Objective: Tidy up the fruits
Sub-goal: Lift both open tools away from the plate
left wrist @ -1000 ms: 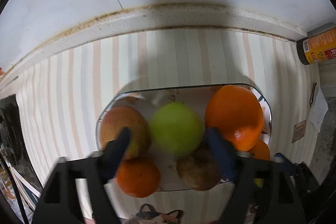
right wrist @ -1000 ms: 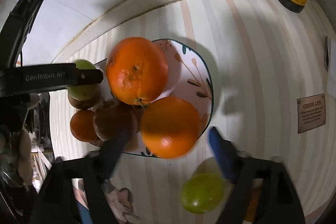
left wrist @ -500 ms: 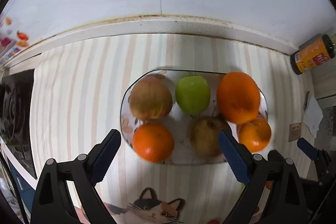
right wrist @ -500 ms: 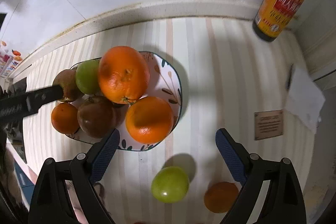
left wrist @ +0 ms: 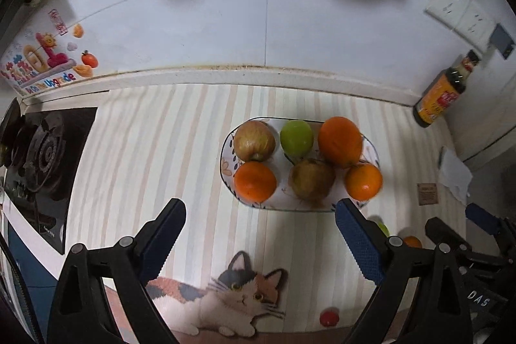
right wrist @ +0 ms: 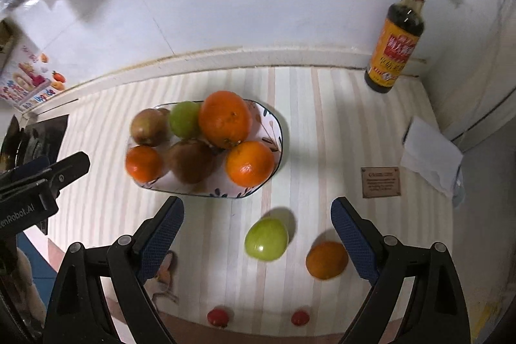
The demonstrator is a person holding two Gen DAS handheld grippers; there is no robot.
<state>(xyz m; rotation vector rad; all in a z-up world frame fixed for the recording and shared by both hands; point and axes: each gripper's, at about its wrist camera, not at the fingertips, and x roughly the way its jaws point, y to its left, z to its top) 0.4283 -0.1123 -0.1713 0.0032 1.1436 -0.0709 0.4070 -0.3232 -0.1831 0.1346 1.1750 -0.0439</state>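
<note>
Both hand-held grippers have pulled up off the plate (right wrist: pixel 274 124), jaws wide and empty; the green apple (right wrist: pixel 266 239) lies nearest the right hand-held gripper (right wrist: pixel 258 234).

Plate (right wrist: pixel 280 131): I read it as glazed ceramic, glossy white with a painted leaf pattern and dark rim.
Oranges (right wrist: pixel 224 118): dimpled peel, dull sheen.
Green apple (right wrist: pixel 266 239): smooth, waxy, with a bright highlight.
Brown apples (left wrist: pixel 254 141): I see streaked, matt skin.
Counter mat (left wrist: pixel 154 150): striped, flat, low-sheen, printed with a cat.
Wall tiles (left wrist: pixel 209 21): glossy white, reflecting light.
Bottle (right wrist: pixel 395 47): dark, shiny, with a glossy yellow paper label.
Left gripper (left wrist: pixel 259 239): matt black plastic; I see blue, finely textured pads (left wrist: pixel 358 242).
Paper sheet (right wrist: pixel 430 155): white, matt, creased.
</note>
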